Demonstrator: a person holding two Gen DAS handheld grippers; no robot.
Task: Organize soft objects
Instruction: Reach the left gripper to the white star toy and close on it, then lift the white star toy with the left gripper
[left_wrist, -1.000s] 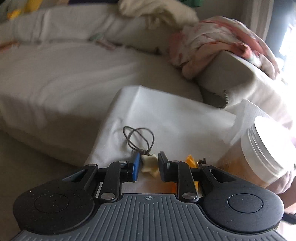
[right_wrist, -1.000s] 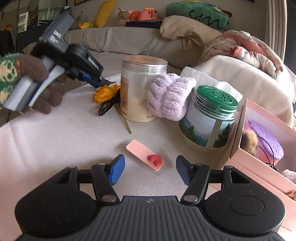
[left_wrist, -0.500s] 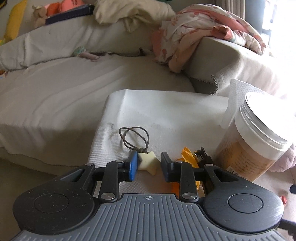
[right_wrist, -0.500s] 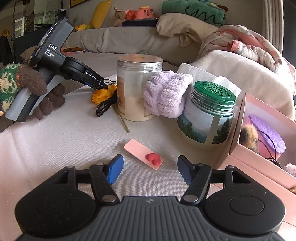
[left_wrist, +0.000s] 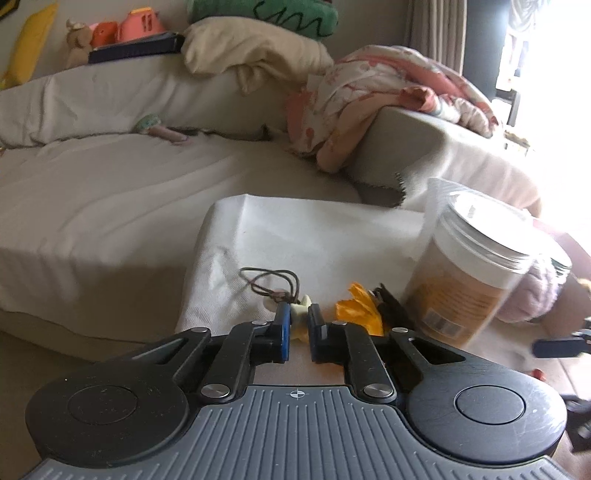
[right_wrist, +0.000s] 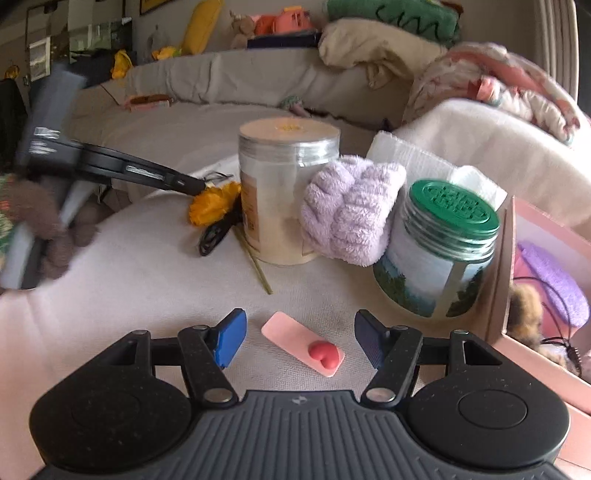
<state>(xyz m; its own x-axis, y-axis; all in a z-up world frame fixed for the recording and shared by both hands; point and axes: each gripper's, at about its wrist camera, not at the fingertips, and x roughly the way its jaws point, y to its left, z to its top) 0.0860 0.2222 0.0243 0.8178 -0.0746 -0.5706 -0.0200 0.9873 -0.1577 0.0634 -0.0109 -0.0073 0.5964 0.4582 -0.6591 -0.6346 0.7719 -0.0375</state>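
Observation:
My left gripper (left_wrist: 298, 325) is shut on a small cream star charm (left_wrist: 300, 310) with a thin dark elastic cord (left_wrist: 271, 282), low over the white cloth. An orange fabric flower (left_wrist: 360, 310) with a black clip lies just right of it; the flower shows in the right wrist view (right_wrist: 214, 203) too, with the left gripper (right_wrist: 201, 184) beside it. My right gripper (right_wrist: 299, 338) is open, its jaws on either side of a pink hair clip with a red heart (right_wrist: 303, 341). A lilac fluffy scrunchie (right_wrist: 351, 210) leans between two jars.
A tall clear jar with pale contents (right_wrist: 284, 192) and a green-lidded glass jar (right_wrist: 439, 258) stand on the cloth-covered table (right_wrist: 147, 280). An open pink box (right_wrist: 546, 295) with soft items sits at right. A sofa with blankets (left_wrist: 110, 184) lies behind.
The left gripper has closed on the star charm and pulled back a little. The right gripper has moved slightly closer to the pink clip, still open.

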